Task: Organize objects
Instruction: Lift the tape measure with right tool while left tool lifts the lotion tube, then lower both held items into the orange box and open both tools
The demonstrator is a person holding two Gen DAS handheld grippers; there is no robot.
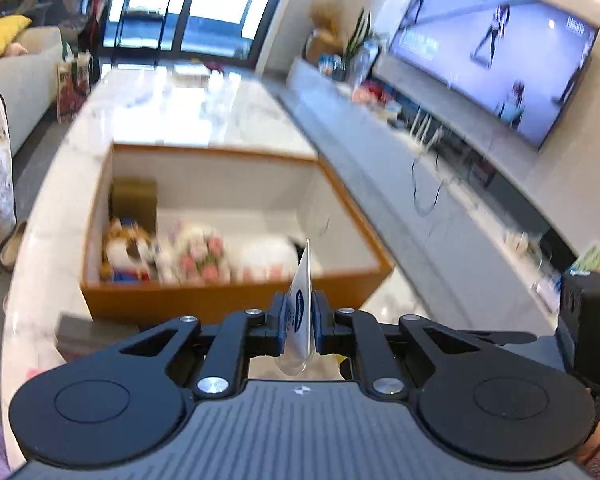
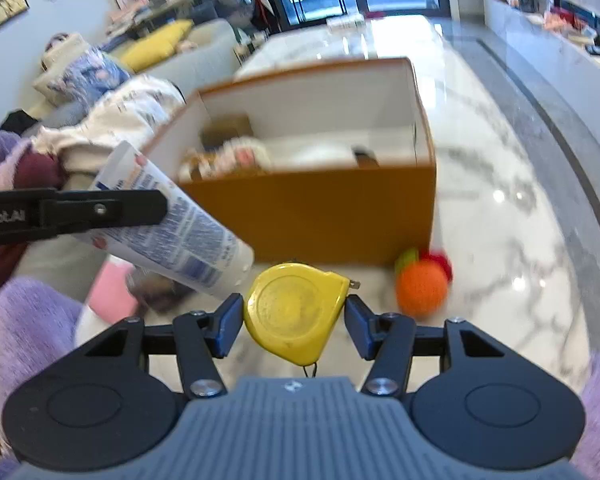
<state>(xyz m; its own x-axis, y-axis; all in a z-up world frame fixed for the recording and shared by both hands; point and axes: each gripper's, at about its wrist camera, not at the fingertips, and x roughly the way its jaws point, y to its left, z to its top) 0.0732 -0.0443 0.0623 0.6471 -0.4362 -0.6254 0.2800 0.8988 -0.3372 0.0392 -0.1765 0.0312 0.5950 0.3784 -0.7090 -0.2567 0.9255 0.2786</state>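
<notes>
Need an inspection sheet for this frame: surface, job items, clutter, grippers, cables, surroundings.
Surface: glossy white marble table, veined, strong glare.
Job's things: open orange box holding a plush toy and blurred soft items; white tube; yellow tape measure; orange ball.
Clutter: pink flat item at the table edge, too blurred to identify.
Grippers: left gripper shut on the tube's flat end; right gripper open, fingers either side of the tape measure, contact unclear.
Cables: loose dark cable along the TV bench.
Surroundings: TV switched on, sofa with yellow cushion, glass doors.
</notes>
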